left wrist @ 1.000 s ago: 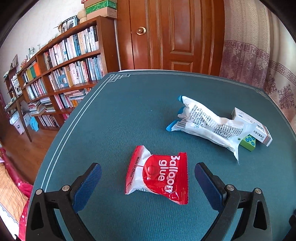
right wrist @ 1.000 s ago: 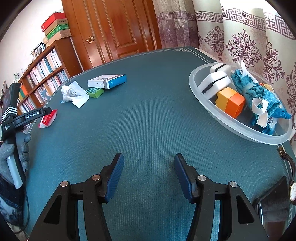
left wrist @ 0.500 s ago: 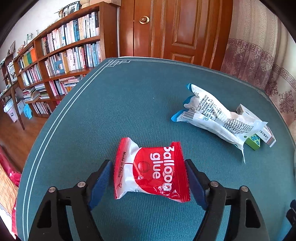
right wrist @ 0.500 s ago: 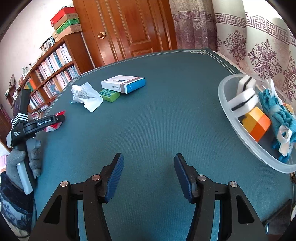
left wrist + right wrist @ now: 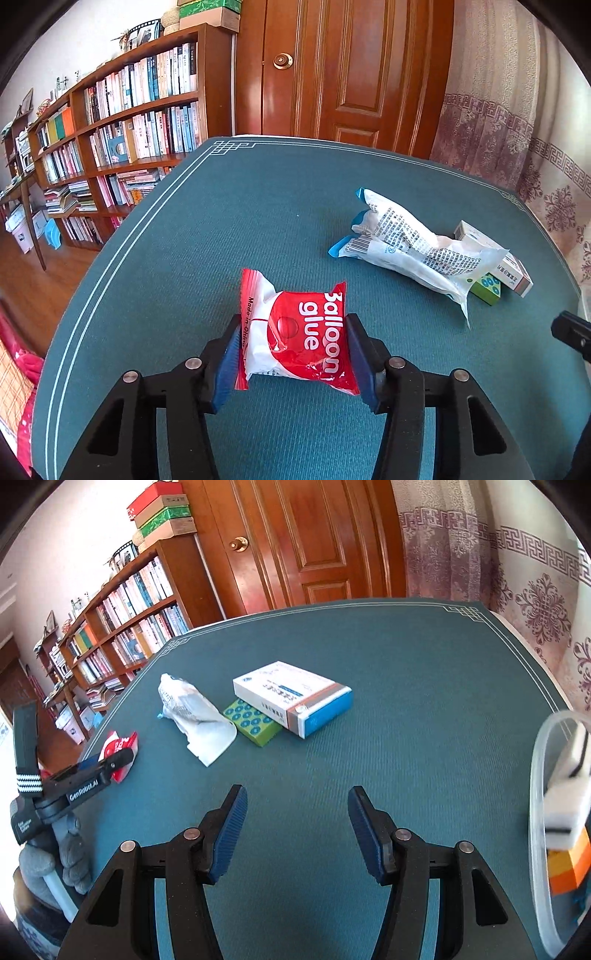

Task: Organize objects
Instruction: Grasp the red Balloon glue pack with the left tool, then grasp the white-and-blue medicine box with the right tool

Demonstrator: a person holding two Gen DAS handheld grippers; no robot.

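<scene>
Partly done, by the look of it. Clear tub at right edge of table already holds a few bits: white block w/ dark stripe, orange block, something teal lower down, hard to make out. Still loose on the cloth: red glue packet near left edge, crumpled white wrapper, green dotted block, white-and-blue carton; last three bunched together toward middle, wrapper touching green block, carton resting partly over green block. So four items left to move, glue packet being the one in hand now.

Left gripper: pitched down toward table, jaws closing around glue packet, pads right up against both crimped sides, packet bulging a little between them. Packet apparently still on the cloth, not lifted yet as far as can be judged. Gloved hand on the handle, seen from right cam at left edge of table.

Right gripper: also angled down, jaws partway apart, nothing between them, only bare cloth under. Aimed roughly at carton and green block, well short of both. Tub just off to its right.
</scene>
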